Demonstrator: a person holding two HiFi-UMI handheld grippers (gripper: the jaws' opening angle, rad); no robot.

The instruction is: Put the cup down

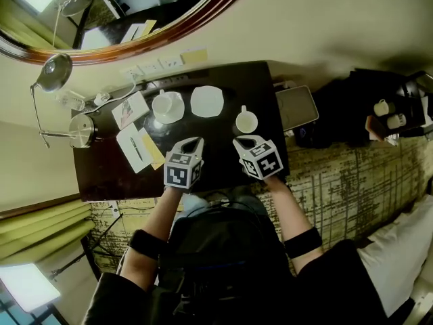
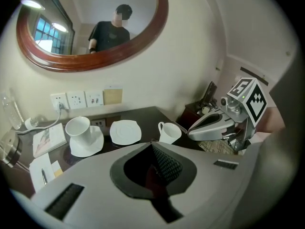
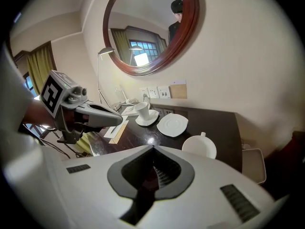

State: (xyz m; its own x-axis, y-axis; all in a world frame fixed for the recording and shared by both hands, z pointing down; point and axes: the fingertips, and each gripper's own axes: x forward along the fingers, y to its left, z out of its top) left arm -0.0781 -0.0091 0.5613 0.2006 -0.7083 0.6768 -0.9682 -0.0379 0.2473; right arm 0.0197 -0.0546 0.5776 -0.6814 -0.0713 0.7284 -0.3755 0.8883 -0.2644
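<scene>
Desk: my dark wooden desk (image 1: pixel 101 175), glossy, reflecting light.
Cup: white ceramic cup (image 1: pixel 246 122), smooth, glazed.
Mirror: red-brown wooden oval frame (image 2: pixel 86 66), polished.
Tongs: my left tongs (image 1: pixel 193 141) and right tongs (image 1: pixel 242 141), matt grey plastic.

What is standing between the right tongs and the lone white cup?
Nothing visible. The cup stands on the bare dark table just ahead of the shut right tongs; the empty saucer lies off to its left.
</scene>
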